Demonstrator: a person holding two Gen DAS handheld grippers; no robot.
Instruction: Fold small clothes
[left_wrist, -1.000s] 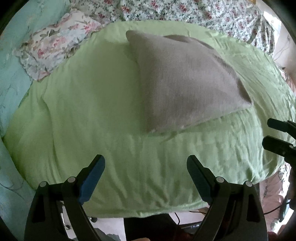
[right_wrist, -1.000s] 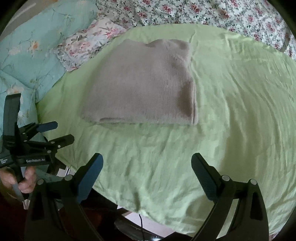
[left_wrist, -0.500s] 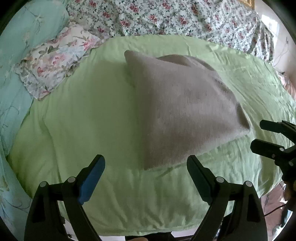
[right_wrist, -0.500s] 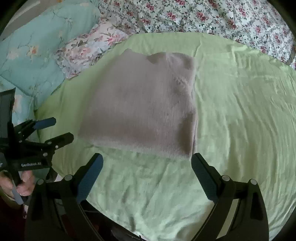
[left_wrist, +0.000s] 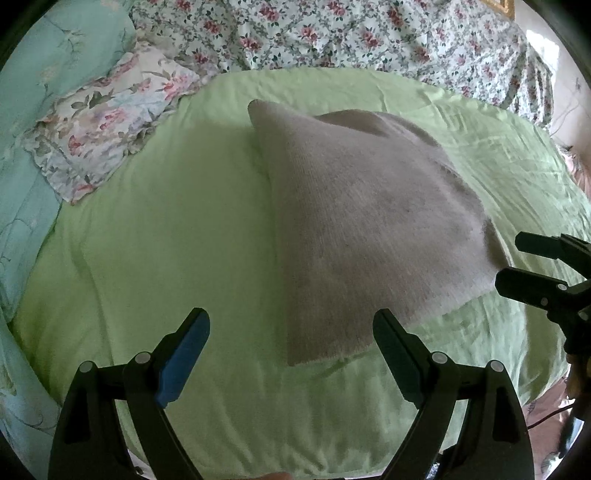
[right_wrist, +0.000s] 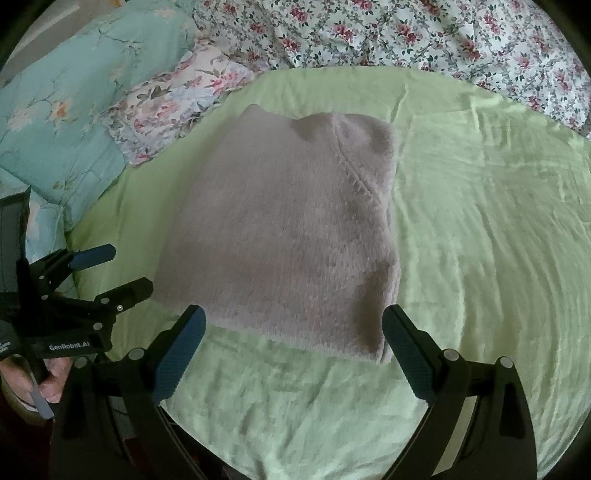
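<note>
Teal quilt (right_wrist: 55, 122) and floral pillow (right_wrist: 173, 99) sit far left. Left gripper (left_wrist: 291, 347): fingers wide open, nothing between them, hovering off the near left corner of the grey knit garment (right_wrist: 291, 236). Garment lies flat mid-bed on the green sheet (right_wrist: 480, 221), looks folded into a neat rectangle. Right gripper (right_wrist: 293, 343): fingers spread, empty, by near edge. Maybe one more fold left.

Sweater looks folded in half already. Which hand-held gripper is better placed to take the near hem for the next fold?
Probably the right hand-held gripper: its open jaws frame the near hem of the grey sweater almost squarely. The left hand-held gripper, also open, faces mostly bare green sheet, with only the sweater's near corner between its fingers.
</note>
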